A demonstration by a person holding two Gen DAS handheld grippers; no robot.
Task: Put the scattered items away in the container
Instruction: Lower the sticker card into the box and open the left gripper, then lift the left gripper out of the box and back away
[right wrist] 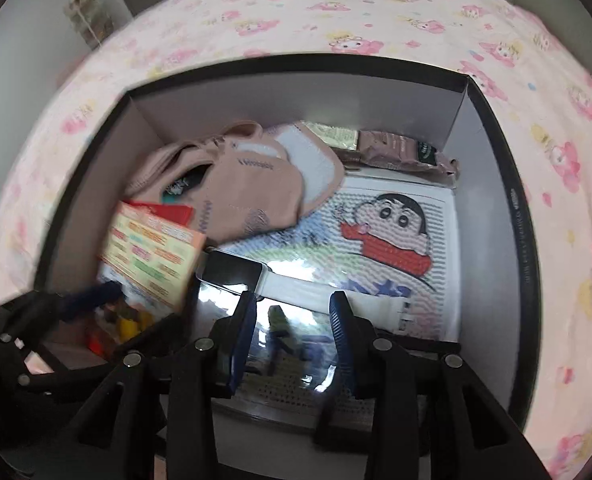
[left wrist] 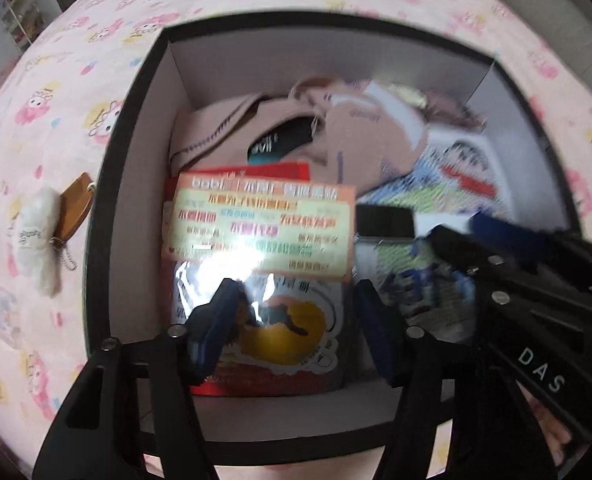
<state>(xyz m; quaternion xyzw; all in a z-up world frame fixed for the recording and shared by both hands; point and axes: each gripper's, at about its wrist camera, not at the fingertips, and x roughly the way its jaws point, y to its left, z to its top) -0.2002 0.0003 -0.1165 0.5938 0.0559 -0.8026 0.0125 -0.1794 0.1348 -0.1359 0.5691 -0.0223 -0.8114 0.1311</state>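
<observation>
A black box (left wrist: 108, 216) with pale inner walls sits on a bed with a pink cartoon sheet (right wrist: 555, 208). Both tools point down into it. The left tool (left wrist: 292, 320) hangs open above a glossy snack packet (left wrist: 264, 232), gripping nothing. The right tool (right wrist: 292, 332) stands partly open over a shiny wrapped item, not clearly pinching it. Only the left view shows a white plush keychain (left wrist: 40, 236) lying outside, at the box's nine o'clock. Only the right view shows the cartoon-boy mat (right wrist: 387, 232) clearly.
</observation>
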